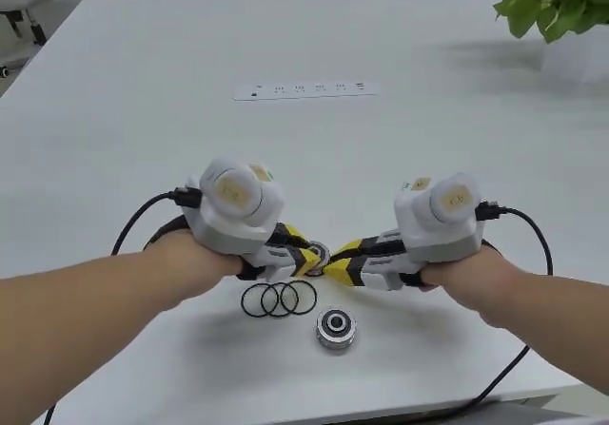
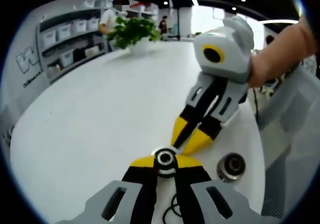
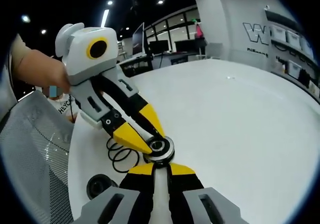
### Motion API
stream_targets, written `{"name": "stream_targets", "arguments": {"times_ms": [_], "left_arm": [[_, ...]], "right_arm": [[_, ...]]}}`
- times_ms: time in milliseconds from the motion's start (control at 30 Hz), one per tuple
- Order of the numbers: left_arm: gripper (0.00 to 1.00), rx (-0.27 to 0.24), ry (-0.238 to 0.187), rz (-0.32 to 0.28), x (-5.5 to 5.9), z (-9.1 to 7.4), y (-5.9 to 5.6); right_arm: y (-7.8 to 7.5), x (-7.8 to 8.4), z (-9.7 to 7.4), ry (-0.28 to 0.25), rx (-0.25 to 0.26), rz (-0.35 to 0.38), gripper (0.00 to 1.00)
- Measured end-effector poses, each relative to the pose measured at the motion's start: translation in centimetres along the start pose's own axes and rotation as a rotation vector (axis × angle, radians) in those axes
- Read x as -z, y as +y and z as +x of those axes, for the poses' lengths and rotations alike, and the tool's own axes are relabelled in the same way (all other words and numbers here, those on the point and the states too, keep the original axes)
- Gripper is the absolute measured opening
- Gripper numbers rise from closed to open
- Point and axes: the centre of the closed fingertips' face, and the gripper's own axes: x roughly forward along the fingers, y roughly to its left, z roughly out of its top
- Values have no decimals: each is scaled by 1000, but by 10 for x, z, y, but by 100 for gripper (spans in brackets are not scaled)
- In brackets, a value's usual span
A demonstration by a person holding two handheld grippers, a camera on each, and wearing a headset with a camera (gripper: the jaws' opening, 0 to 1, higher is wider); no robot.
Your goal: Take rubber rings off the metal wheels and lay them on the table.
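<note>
My left gripper [image 1: 306, 258] is shut on a small metal wheel [image 1: 315, 253], which it holds just above the white table [image 1: 190, 111]. The wheel [image 2: 165, 157] sits between its yellow tips. My right gripper [image 1: 331, 270] comes in from the right, and its narrow tips [image 3: 161, 168] pinch the black rubber ring at the near rim of that wheel [image 3: 160, 147]. Three loose rubber rings [image 1: 279, 299] lie overlapping on the table below the jaws. A second metal wheel [image 1: 336, 328] lies flat near the front edge.
A white power strip [image 1: 306, 89] lies mid-table. A potted plant [image 1: 557, 2] stands at the far right corner. Black cables trail from both grippers over the front edge. A mesh chair [image 3: 30, 149] stands beside the table.
</note>
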Motion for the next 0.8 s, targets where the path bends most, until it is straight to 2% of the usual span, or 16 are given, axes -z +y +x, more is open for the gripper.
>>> {"name": "stream_targets", "arguments": {"times_ms": [67,167,233,333,400,667,700,733,767,800], "left_arm": [[13,-6,0,2,0,0,0],[13,-11,2,5,0,0,1],[13,-17,10,12,0,0,0],[13,-23,13,10,1,0,1],[13,-26,10,9,1,0,0],[12,-33,8,13,2,0,-1],[12,-32,12,15,2,0,-1],[12,-29,13,13,2,0,-2],[12,-27,13,12,2,0,-3],[12,-28,13,11,2,0,-3]], "right_arm": [[0,0,0,-4,3,49,0],[-1,0,0,1,8,43,0],[-2,0,0,1,15,73,0],[-3,-2,-1,-40,9,179,0],[-4,-1,-2,-48,7,219,0],[-7,-3,-6,-84,9,308,0],[-8,-5,-7,-99,11,323,0],[-12,-13,-8,-144,26,342,0],[-11,-16,-10,-158,11,387,0],[-10,-13,-11,-137,11,364,0]]}}
